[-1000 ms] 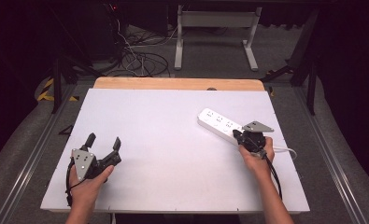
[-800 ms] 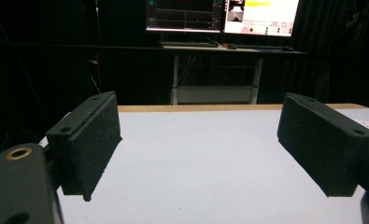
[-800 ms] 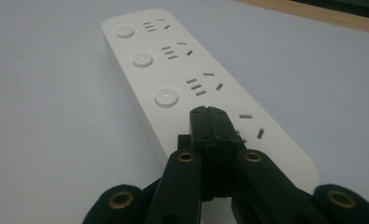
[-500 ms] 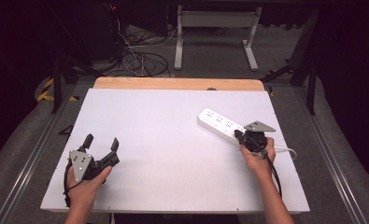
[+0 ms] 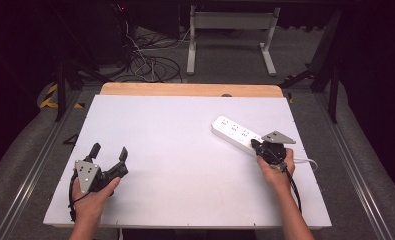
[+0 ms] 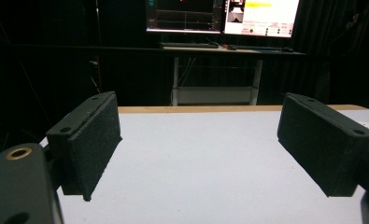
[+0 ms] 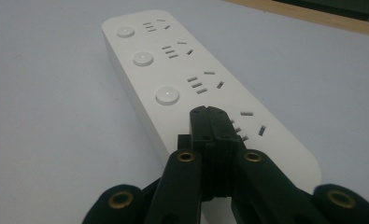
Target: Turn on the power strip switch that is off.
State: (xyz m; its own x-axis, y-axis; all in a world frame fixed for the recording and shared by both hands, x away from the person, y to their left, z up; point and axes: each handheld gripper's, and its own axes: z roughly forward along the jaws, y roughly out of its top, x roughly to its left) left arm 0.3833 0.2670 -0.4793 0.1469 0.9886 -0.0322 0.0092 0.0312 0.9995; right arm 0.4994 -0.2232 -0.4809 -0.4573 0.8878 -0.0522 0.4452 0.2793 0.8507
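Fingers of the right gripper (image 7: 209,122) pressed together atop the power strip (image 7: 182,79).

The power strip (image 5: 235,132) is plain white, with round white buttons (image 7: 167,95) and small grey slots along its top. The worktop (image 5: 185,150) is pale grey-white with a light wood strip at its far edge. Each hand-held gripper, left (image 5: 109,153) and right (image 5: 256,145), is black with brass-coloured screw rings and a grey plate (image 5: 278,137). Yellow-and-black striped tape (image 5: 49,96) marks the grey floor.
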